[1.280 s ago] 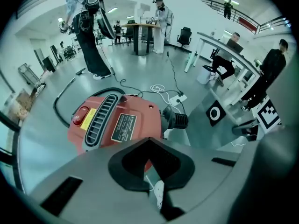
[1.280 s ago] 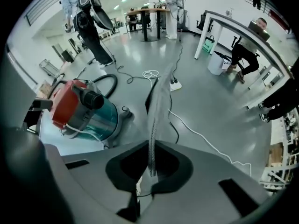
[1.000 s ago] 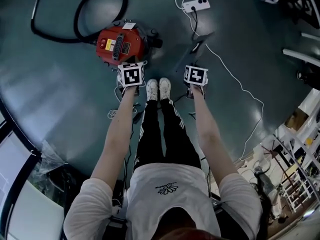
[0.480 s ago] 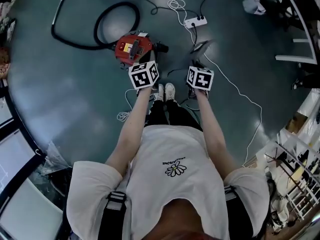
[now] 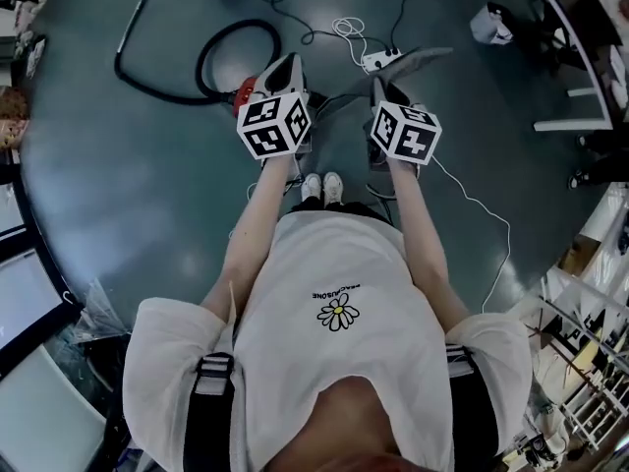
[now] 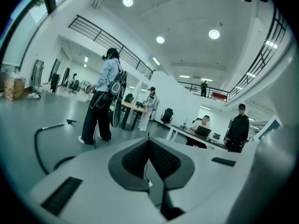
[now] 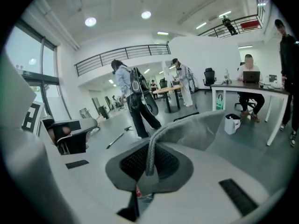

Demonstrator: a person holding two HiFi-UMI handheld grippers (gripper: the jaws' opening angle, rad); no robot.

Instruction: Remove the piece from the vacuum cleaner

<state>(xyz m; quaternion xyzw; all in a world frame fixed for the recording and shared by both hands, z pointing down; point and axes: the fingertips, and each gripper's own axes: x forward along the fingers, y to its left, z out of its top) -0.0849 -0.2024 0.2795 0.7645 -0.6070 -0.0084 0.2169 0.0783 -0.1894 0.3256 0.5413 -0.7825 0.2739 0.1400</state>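
**Vacuum cleaner** point(image 5: 246, 93): only part of the red body is seen in the head view. It stands on the floor point(image 5: 128, 195) just ahead of the person's shoes, and the rest is covered by a gripper held in front of it. Its black hose point(image 5: 200, 65) lies looped on the floor beyond.

**Grey piece** point(image 7: 201, 129): a thin, flat, flexible sheet with a fine woven look. It is held in the air, well apart from the machine, with nothing visibly joining the two. In the right gripper view one edge is pinched between the jaws, and the rest arches up and away to the right.

**Right gripper** point(image 7: 149, 160): the jaws are clamped narrowly on the edge of the grey piece and are pointed somewhat below level, out across the hall.

**Left gripper** point(image 6: 149, 143): the jaws are brought together at their tips, and nothing is seen between the pads. It is carried beside the right gripper at a similar height.

**State of the task:** the removal is judged to be essentially done, since the piece is off the vacuum cleaner and carried clear of it. At most, setting the piece down somewhere is judged to be left. No place for it is indicated in these views.
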